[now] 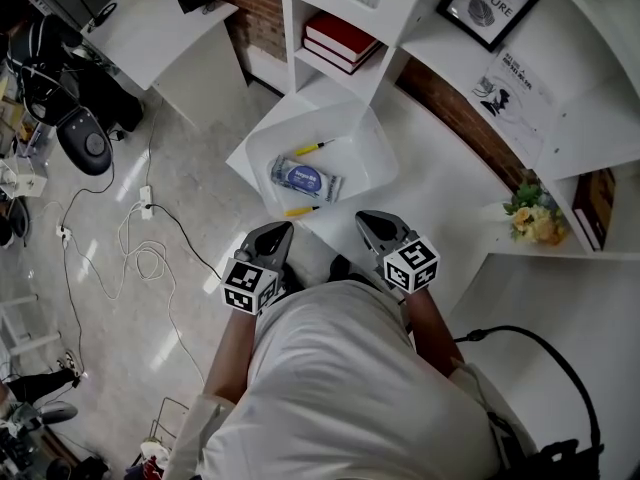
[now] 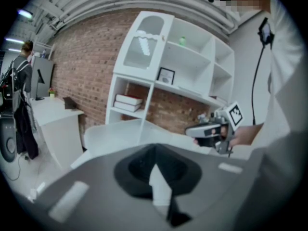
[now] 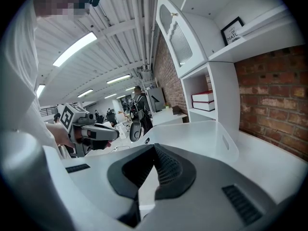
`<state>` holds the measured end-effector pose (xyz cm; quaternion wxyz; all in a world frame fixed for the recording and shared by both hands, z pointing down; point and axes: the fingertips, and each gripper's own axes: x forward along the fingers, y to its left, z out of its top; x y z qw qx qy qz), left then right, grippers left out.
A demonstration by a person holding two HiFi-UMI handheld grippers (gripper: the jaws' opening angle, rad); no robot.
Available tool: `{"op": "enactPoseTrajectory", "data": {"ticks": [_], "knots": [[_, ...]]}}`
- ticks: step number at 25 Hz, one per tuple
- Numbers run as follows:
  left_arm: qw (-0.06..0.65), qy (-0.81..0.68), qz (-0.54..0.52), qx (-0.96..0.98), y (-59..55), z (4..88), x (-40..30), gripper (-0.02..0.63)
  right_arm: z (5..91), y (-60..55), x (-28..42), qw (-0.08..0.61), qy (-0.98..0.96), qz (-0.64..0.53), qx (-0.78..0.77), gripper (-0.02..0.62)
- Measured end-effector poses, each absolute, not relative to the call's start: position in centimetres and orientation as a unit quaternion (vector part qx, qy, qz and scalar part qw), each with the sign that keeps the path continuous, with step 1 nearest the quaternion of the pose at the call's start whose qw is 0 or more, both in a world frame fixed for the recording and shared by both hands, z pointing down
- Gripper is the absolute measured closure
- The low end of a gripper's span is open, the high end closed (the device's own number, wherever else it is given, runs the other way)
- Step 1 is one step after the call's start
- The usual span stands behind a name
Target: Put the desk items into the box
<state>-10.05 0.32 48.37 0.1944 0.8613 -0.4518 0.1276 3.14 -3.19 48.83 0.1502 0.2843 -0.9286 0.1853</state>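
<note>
A white box (image 1: 376, 140) stands on the white desk (image 1: 440, 193) just ahead of both grippers. A blue and white packet (image 1: 303, 178) lies inside it, with one yellow pen (image 1: 312, 148) beyond the packet and another yellow pen (image 1: 300, 210) at the near wall. My left gripper (image 1: 281, 230) hovers off the box's near left corner, shut and empty. On the near right, my right gripper (image 1: 366, 218) is also shut with nothing in it. The left gripper view shows its own shut tips (image 2: 155, 163), the box (image 2: 108, 134) and the right gripper (image 2: 211, 128). In the right gripper view, my right gripper (image 3: 155, 163) faces the box (image 3: 207, 134).
A white shelf unit behind the desk holds red books (image 1: 341, 36), a framed print (image 1: 488, 5) and a small bunch of flowers (image 1: 530, 218). Cables (image 1: 140, 253) lie on the floor to the left, by a second white desk (image 1: 160, 30). A person (image 2: 21, 83) stands far off.
</note>
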Motion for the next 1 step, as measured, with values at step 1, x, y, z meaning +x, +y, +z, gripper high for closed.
{"op": "enactPoseTrajectory", "data": {"ticks": [1], "knots": [[0.195,-0.451,0.127,0.861,0.37,48.34,-10.11,0.603,48.82,-3.13,3.05,0.151,-0.928,0.186,0.284,0.594]]}}
